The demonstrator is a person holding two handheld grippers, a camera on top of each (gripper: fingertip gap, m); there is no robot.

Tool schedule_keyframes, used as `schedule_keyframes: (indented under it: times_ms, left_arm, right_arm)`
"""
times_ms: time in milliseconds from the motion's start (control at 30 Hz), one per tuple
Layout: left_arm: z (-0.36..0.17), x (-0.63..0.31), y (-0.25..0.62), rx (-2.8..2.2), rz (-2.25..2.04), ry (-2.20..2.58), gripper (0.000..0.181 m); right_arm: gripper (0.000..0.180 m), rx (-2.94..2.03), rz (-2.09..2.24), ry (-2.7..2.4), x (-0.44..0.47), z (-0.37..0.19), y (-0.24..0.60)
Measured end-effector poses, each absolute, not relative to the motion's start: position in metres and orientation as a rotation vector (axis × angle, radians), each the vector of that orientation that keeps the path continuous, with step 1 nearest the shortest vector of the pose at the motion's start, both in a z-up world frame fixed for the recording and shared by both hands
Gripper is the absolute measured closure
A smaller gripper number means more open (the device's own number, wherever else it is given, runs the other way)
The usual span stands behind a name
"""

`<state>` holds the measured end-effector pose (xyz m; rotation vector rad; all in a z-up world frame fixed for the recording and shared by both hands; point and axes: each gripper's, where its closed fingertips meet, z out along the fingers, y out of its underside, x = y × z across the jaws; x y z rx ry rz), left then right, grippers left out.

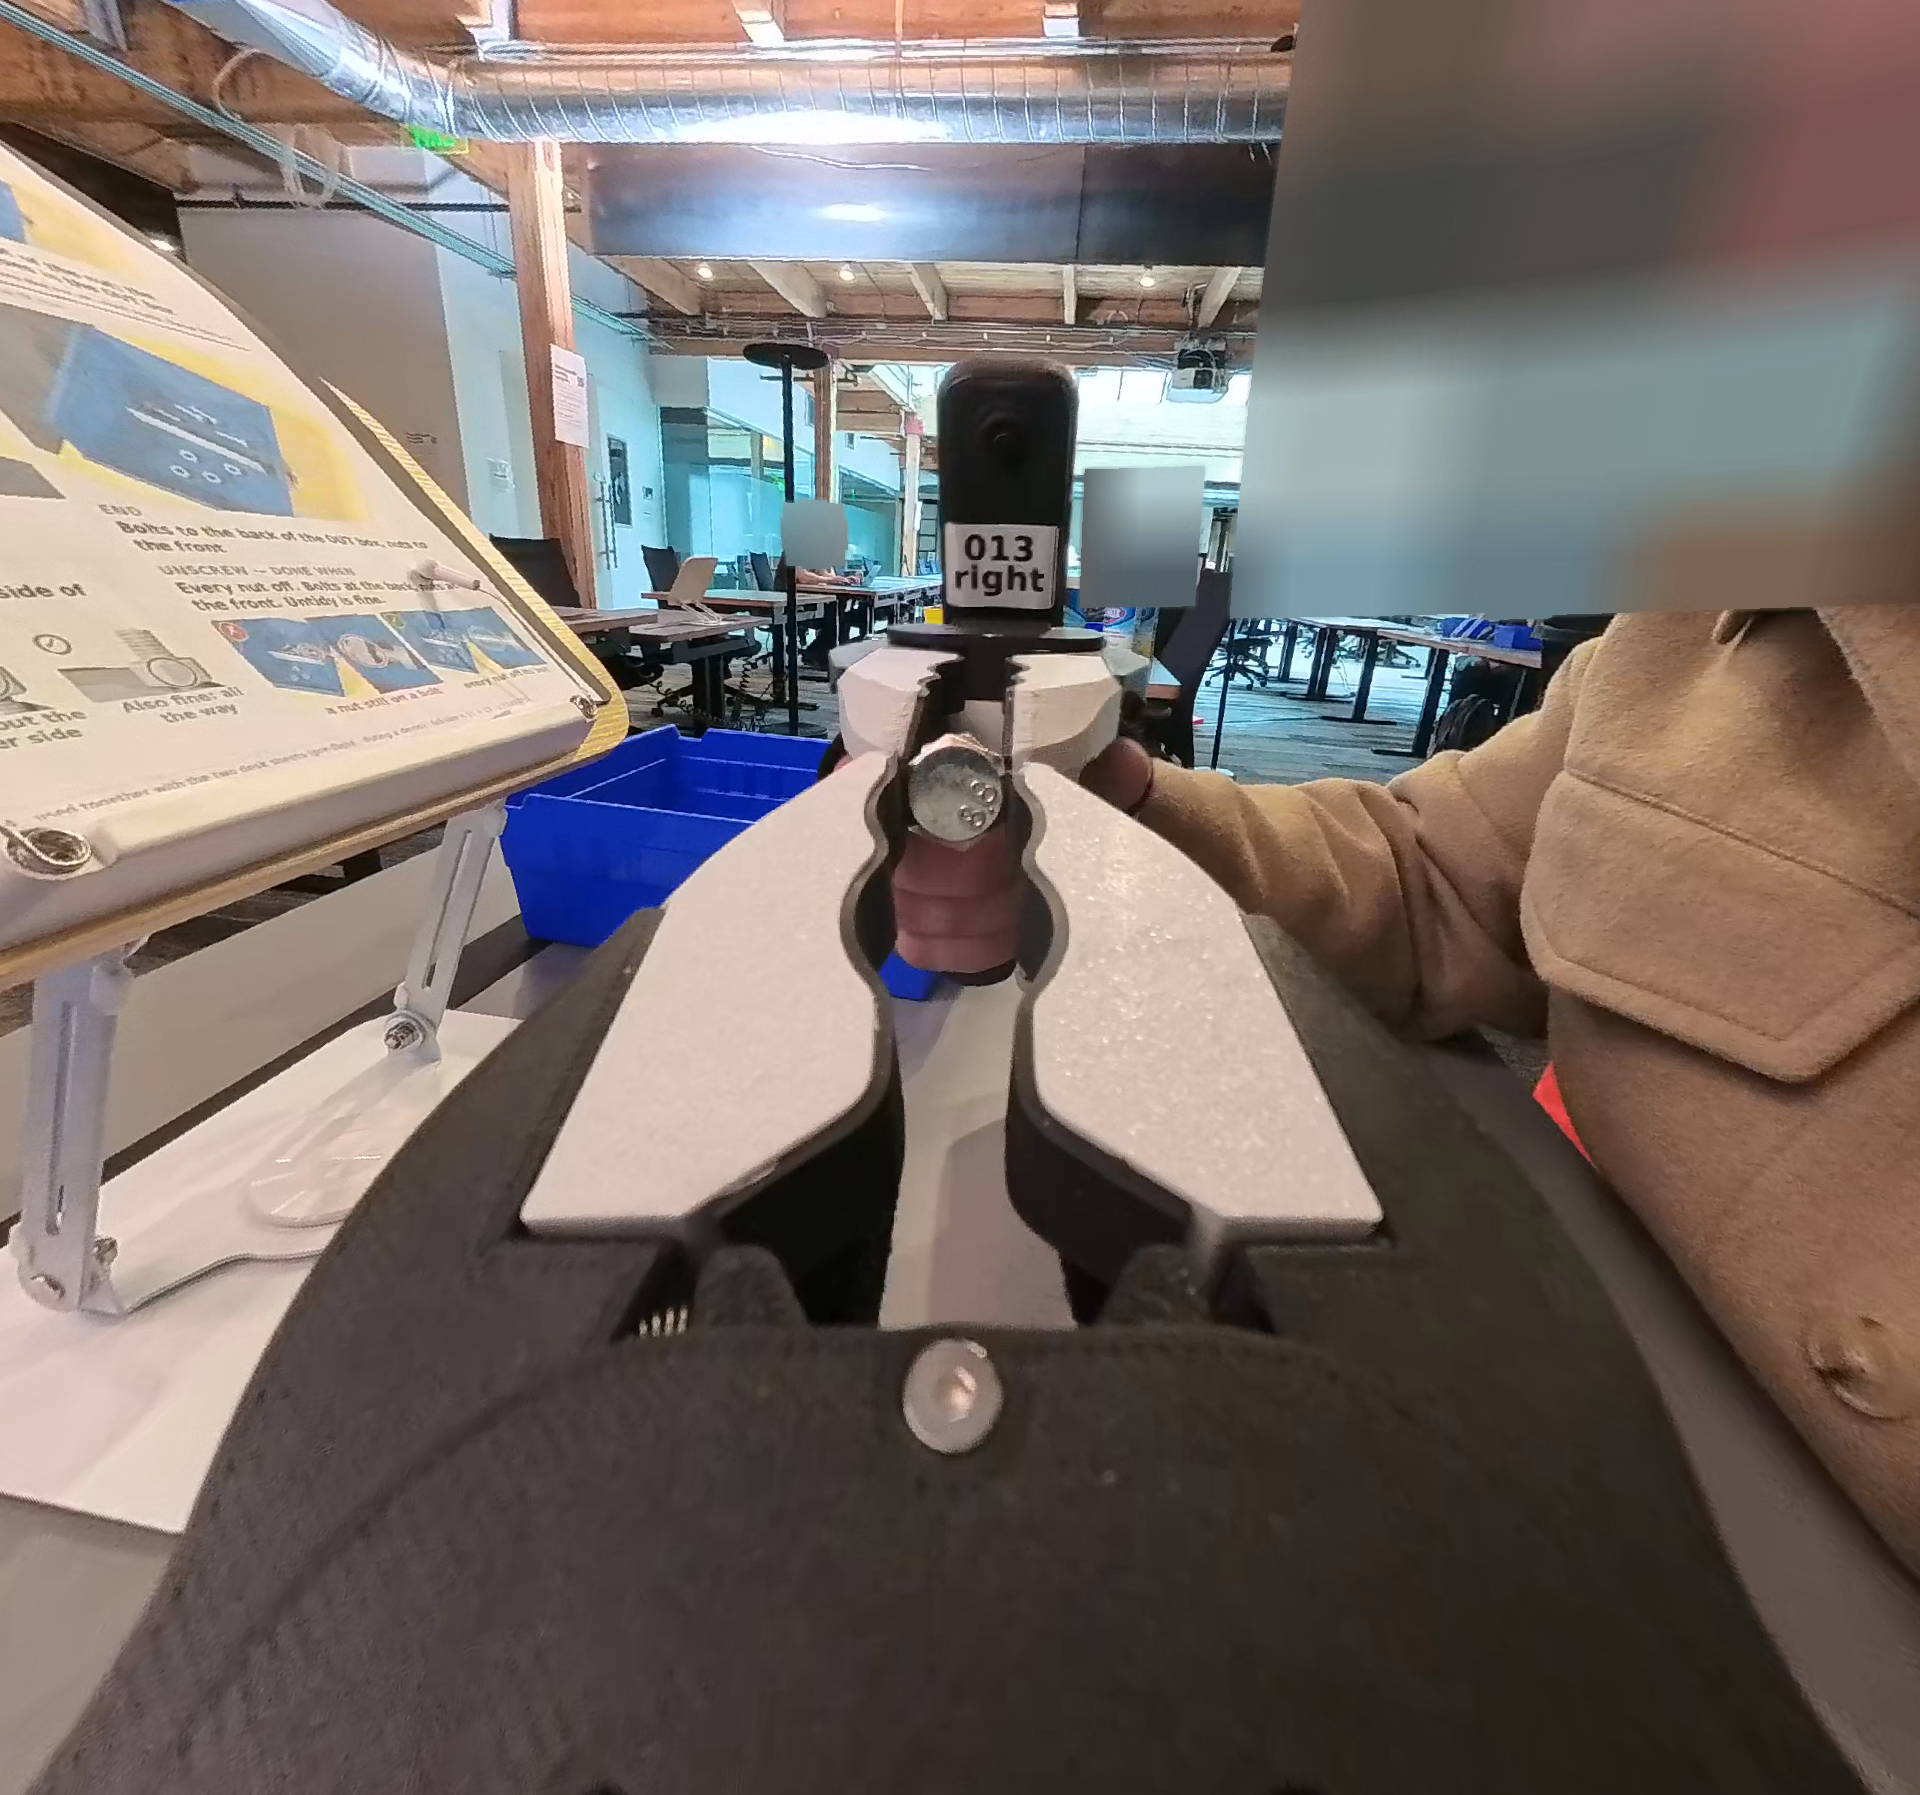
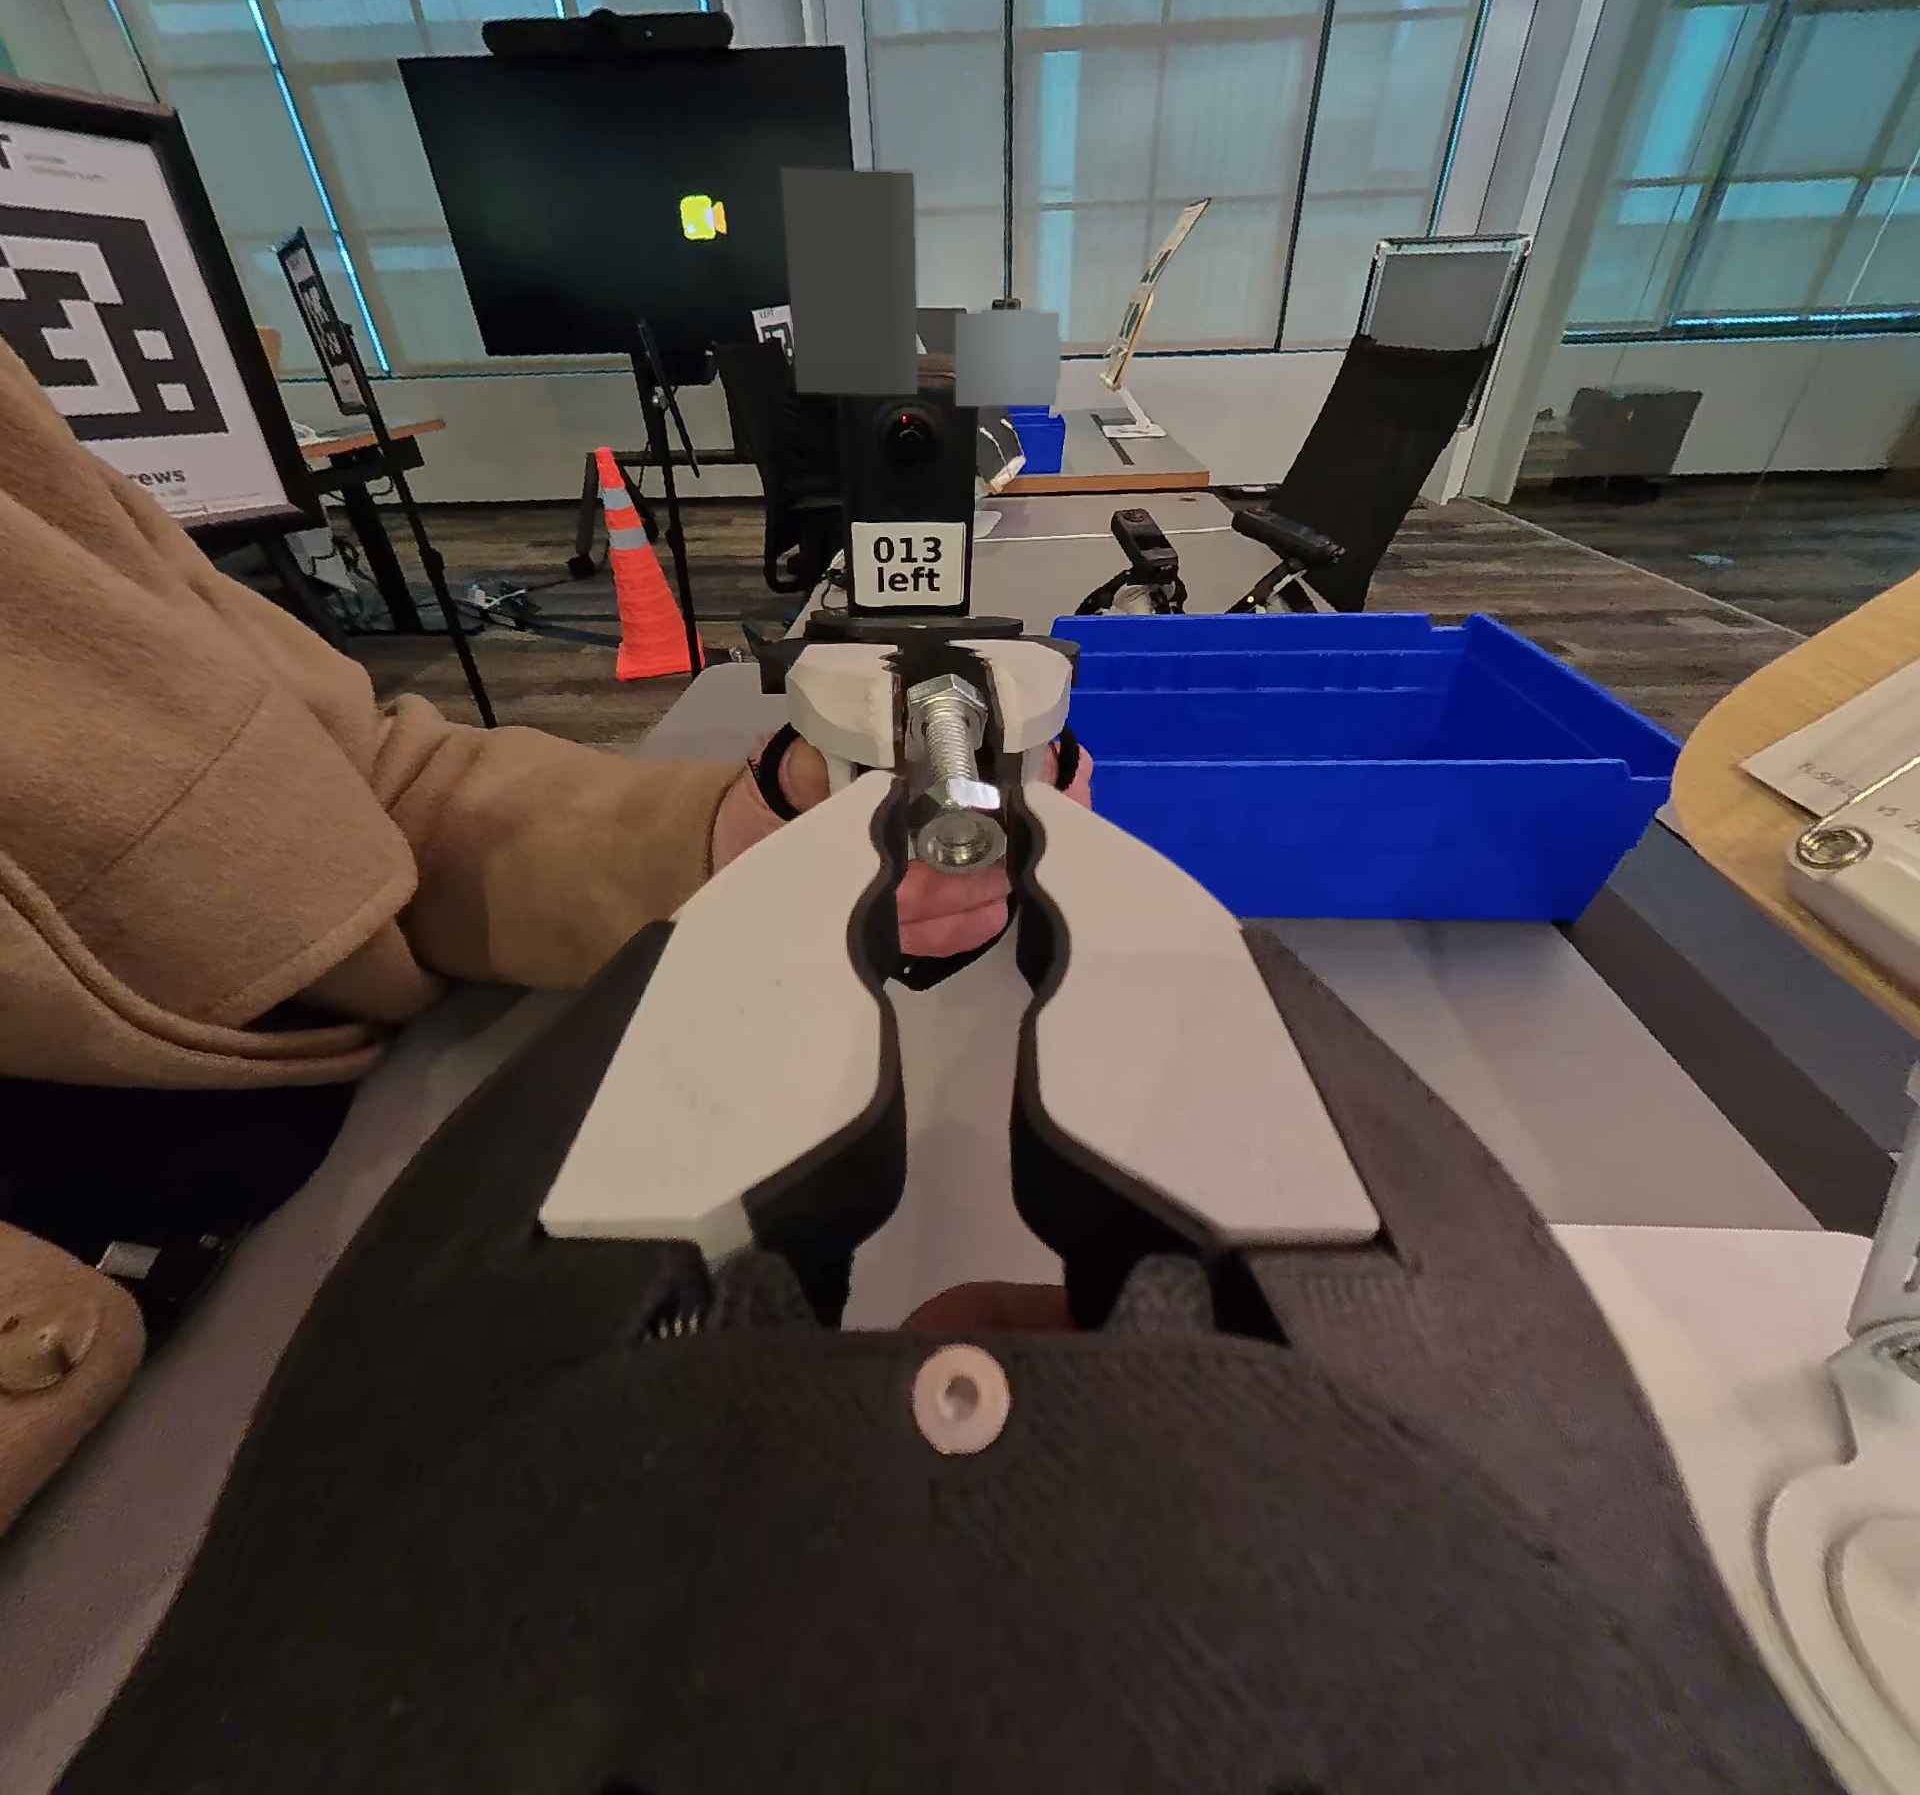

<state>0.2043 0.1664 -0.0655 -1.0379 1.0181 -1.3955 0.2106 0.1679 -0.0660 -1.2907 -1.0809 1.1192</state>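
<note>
Left wrist view: bolt (image 1: pixel 955 795) between left gripper (image 1: pixel 954 789)

Open-plan office, desks (image 1: pixel 727 618), wall monitor (image 2: pixel 634 197)

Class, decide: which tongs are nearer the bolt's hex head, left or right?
Left. The left tongs are shut on the bolt head itself; the right tongs grip the nut at the threaded end, opposite the head.

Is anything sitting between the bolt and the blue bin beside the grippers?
Nothing visible does. The bolt is held in the air between the left gripper and right gripper, and the blue bin sits open-topped right next to them.
</note>
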Motion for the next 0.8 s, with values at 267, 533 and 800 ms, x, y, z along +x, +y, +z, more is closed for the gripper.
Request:
schedule_keyframes:
  times_ms: [267, 533, 800]
  left_arm:
    - [-0.0632, 0.2053, 0.1662, -1.020, -1.418, 1.006, 0.163]
    - [-0.0594, 0.2090, 0.1673, -1.007, -1.423, 1.001, 0.163]
    - [-0.0589, 0.2117, 0.1649, -0.992, -1.472, 0.983, 0.163]
  right_arm:
    - [0.162, -1.261, 1.126, -1.074, 0.2092, -0.0667, 0.1668]
    - [0.152, -1.251, 1.123, -1.062, 0.2071, -0.0663, 0.1666]
    - [0.162, -1.227, 1.108, -1.065, 0.2050, -0.0669, 0.1644]
